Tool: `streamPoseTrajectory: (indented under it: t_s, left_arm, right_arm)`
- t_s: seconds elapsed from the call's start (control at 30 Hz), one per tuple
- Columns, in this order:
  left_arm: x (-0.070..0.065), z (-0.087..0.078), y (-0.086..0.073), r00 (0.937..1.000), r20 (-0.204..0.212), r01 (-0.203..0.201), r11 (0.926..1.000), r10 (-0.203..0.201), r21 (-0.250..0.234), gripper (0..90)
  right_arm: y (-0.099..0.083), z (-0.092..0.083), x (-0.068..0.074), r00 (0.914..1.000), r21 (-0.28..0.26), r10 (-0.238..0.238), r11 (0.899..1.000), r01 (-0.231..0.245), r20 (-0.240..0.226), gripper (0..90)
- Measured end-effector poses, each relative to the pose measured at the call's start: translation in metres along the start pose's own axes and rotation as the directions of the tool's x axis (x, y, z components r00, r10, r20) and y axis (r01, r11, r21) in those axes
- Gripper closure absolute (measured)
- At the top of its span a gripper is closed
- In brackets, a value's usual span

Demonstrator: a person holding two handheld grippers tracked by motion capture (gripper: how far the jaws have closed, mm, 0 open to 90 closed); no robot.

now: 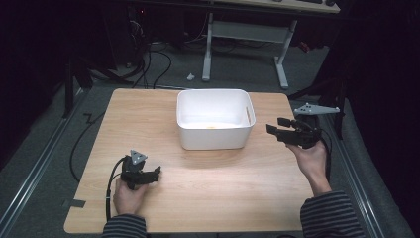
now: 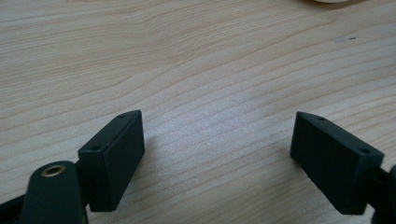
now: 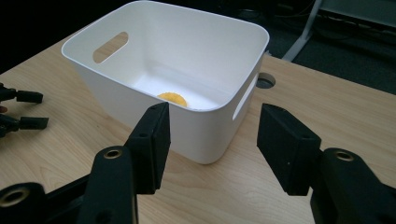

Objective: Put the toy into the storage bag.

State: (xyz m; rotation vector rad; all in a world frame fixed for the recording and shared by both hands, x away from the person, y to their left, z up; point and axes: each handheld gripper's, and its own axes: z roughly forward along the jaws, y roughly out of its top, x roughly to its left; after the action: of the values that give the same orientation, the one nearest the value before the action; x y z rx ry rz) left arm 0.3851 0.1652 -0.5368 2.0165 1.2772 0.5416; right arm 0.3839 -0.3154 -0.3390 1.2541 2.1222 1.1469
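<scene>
A white tub [image 1: 215,119] stands on the far half of the wooden table [image 1: 198,193], and a small yellow thing [image 3: 172,98] lies on its floor near one wall. The right gripper [image 1: 281,128] hangs just beside the tub's right end, above the table edge, jaws parted about halfway with nothing between them. The left gripper [image 1: 157,171] rests low over bare wood near the front left, well apart from the tub, jaws spread wide and likewise empty.

The likely trouble is the tub itself. It looks light, so a jaw catching the rim or the slot handle [image 3: 243,100] on the way in could shove or tip it. The yellow thing sits deep and close to the wall, so half-open jaws coming down at a slant may scrape the plastic or only nudge the piece aside.
</scene>
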Motion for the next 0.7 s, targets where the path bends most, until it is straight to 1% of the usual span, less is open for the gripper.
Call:
streamPoseTrajectory:
  t_s: [0.1,0.2,0.27,0.37,0.47,0.53,0.63,0.7]
  left_arm:
    - [0.000,0.000,0.000,1.0000,0.000,0.000,1.0000,0.000,0.000,17.9]
    - [0.000,0.000,0.000,1.0000,0.000,0.000,1.0000,0.000,0.000,17.9]
    - [0.000,0.000,0.000,1.0000,0.000,0.000,1.0000,0.000,0.000,17.9]
    - [0.000,0.000,0.000,1.0000,0.000,-0.001,1.0000,0.001,0.000,17.8]
    - [0.000,0.000,0.000,1.0000,0.003,-0.005,1.0000,0.005,0.001,17.7]
    - [0.000,0.000,0.000,1.0000,0.003,-0.005,1.0000,0.005,0.001,17.7]
    - [0.000,0.000,0.000,1.0000,0.003,-0.005,1.0000,0.005,0.001,17.6]
    - [0.000,0.000,0.000,1.0000,0.003,-0.005,1.0000,0.005,0.001,17.6]
  right_arm:
    - [-0.003,-0.003,0.000,1.0000,0.014,0.006,1.000,-0.006,0.006,45.1]
    - [-0.006,-0.008,0.002,0.9998,0.011,-0.005,1.000,0.005,0.020,45.5]
    - [-0.009,-0.011,0.003,0.9999,0.004,-0.002,1.000,0.002,0.014,45.6]
    - [-0.016,-0.016,0.004,0.9998,0.002,-0.004,1.000,0.004,0.019,46.0]
    - [-0.021,-0.021,0.006,0.9993,-0.003,-0.010,1.000,0.010,0.035,46.1]
    - [-0.023,-0.023,0.008,0.9996,-0.005,-0.005,1.000,0.005,0.028,46.0]
    - [-0.024,-0.026,0.012,0.9992,-0.005,-0.025,1.000,0.026,0.031,46.0]
    - [-0.027,-0.028,0.014,0.9992,-0.011,-0.024,1.000,0.024,0.034,46.2]
